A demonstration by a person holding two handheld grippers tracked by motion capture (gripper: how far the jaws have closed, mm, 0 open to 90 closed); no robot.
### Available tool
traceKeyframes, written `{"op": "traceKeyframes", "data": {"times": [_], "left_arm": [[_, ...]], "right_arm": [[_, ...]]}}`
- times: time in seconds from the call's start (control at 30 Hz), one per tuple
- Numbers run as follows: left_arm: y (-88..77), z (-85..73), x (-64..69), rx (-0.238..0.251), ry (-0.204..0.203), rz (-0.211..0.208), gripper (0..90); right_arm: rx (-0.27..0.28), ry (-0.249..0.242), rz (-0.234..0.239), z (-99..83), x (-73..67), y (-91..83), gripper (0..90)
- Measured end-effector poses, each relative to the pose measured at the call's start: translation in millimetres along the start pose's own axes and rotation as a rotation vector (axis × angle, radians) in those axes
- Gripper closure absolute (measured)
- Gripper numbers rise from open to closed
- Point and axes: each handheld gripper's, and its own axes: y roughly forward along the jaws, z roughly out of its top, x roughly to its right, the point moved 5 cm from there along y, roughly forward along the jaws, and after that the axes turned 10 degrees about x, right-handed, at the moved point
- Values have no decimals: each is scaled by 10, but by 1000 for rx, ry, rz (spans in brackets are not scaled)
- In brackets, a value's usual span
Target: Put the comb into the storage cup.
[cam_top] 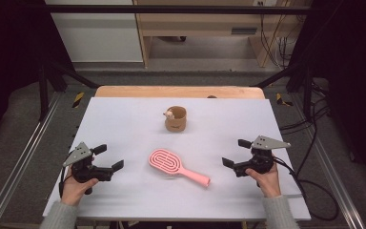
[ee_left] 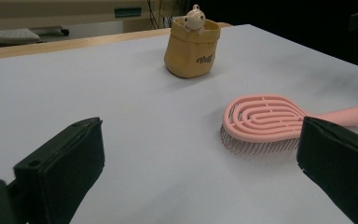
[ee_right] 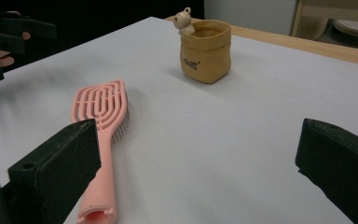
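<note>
At the bottom of the high view, two sleeved forearms come in from the lower edge. The left hand (cam_top: 74, 188), in the lower left of the frame, holds the left tongs (cam_top: 108, 157), whose jaws stand wide apart with nothing between them. In the lower right, the right hand (cam_top: 267, 180) holds the right tongs (cam_top: 236, 152), jaws likewise spread and empty. Both tongs hover over the white tabletop (cam_top: 124, 119) and point inward toward the middle.

Between them, just below the centre of the frame, lies a pink hairbrush (cam_top: 176, 166). It rests flat on the tabletop, its oval slotted head toward the left tongs and its handle running down and right toward the right tongs, touching neither. In the left gripper view the brush head (ee_left: 263, 119) sits at centre right, bristles down, partly behind the right-hand jaw. In the right gripper view the brush (ee_right: 102, 126) runs from the lower left upward, its hollow handle end nearest the camera, just beside the left-hand jaw.

Farther off, above the centre of the high view, stands a small tan pouch-shaped cup (cam_top: 176, 119), upright and well apart from the brush. A little pale bear figure (cam_top: 169, 114) peeks over its rim on the left side.

Beyond it, the wooden far edge (cam_top: 178, 91) of the table shows under the white surface.
</note>
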Motion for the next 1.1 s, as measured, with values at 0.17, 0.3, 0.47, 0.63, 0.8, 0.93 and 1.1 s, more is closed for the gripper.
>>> {"op": "traceKeyframes", "data": {"times": [0.17,0.3,0.47,0.63,0.8,0.93,1.1], "left_arm": [[2,-2,0,-1,0,2,8],[1,-1,-2,0,0,3,8],[3,-3,-3,-1,0,3,8],[3,-4,-1,-2,0,3,8],[4,-6,-3,-2,1,5,8],[4,-8,-7,-3,0,6,8],[5,-9,-8,-3,-1,7,8]], "right_arm": [[-22,-14,9,23,-60,51,5],[-33,-19,19,33,-100,82,4],[-55,-31,31,49,-159,140,5],[-68,-35,41,55,-203,180,4],[-90,-41,45,48,-236,231,5],[-111,-52,50,47,-275,278,5],[-122,-52,56,46,-298,304,5]]}}
